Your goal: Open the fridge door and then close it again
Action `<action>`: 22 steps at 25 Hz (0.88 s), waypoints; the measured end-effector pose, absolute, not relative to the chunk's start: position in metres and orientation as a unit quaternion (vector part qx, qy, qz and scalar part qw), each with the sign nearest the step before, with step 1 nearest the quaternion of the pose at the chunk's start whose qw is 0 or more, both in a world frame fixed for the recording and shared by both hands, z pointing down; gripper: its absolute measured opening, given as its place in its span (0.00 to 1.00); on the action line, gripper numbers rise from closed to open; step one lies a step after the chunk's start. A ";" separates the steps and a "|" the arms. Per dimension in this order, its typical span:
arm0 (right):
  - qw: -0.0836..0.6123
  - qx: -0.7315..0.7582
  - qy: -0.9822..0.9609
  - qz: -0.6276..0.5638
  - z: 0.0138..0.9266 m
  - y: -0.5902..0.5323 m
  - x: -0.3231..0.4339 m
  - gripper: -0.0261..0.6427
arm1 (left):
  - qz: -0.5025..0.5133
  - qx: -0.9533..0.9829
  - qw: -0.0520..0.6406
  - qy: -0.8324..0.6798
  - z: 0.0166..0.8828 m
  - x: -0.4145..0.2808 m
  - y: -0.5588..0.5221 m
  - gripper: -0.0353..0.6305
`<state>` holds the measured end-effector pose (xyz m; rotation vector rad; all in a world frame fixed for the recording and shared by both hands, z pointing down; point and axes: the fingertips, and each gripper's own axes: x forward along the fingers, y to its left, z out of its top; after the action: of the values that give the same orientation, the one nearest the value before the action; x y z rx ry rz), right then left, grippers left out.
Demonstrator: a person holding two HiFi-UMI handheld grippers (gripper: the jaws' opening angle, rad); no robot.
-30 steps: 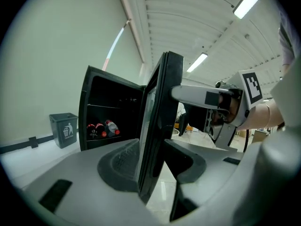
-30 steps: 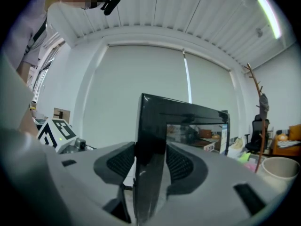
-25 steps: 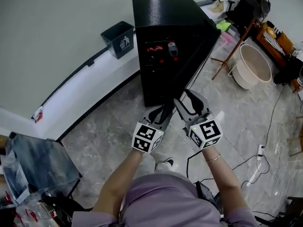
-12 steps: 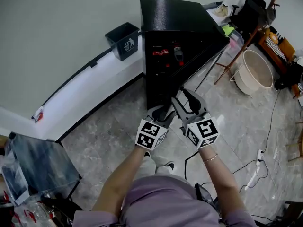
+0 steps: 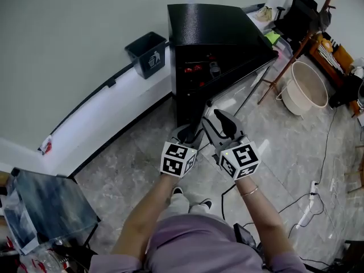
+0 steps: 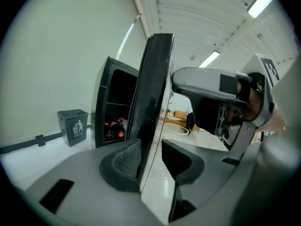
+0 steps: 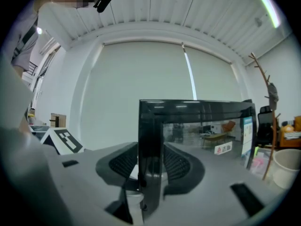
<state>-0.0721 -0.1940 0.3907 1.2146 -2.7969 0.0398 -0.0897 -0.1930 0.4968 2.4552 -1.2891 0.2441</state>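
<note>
Beside the bin (image 5: 148, 53), left tool (image 5: 192, 131) and right tool (image 5: 219, 121), jaws just tightened, clamp the fridge door (image 5: 244, 61) (basin (image 5: 304, 90) nearby).

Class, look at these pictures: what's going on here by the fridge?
A person has a hand-held gripper in each hand, both at the free edge of the fridge door, which stands swung open from the black fridge; red cans show inside. The right hand-held gripper clamps the door frame. The left hand-held gripper straddles the edge; whether both pads press is unclear. Both sets of jaws have just been closing.
</note>
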 end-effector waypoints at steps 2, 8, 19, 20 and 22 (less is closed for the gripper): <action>0.042 0.403 -0.914 0.022 0.394 -0.198 -0.070 0.30 | 0.084 0.864 0.182 -0.462 0.497 -0.096 -0.202 0.24; 0.039 0.422 -0.905 0.048 0.408 -0.208 -0.062 0.29 | 0.082 0.853 0.184 -0.481 0.499 -0.115 -0.228 0.25; 0.052 0.447 -0.889 0.085 0.436 -0.228 -0.036 0.27 | 0.087 0.839 0.181 -0.506 0.500 -0.136 -0.279 0.25; 0.053 0.448 -0.888 0.089 0.438 -0.229 -0.035 0.27 | 0.088 0.838 0.180 -0.508 0.501 -0.138 -0.283 0.25; 0.054 0.450 -0.886 0.094 0.441 -0.231 -0.033 0.27 | 0.090 0.835 0.179 -0.513 0.501 -0.142 -0.291 0.24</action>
<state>-0.0331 -0.2314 0.4413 1.3673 -2.6937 0.2865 -0.1417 -0.2915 0.5012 2.3601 -1.4496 0.2538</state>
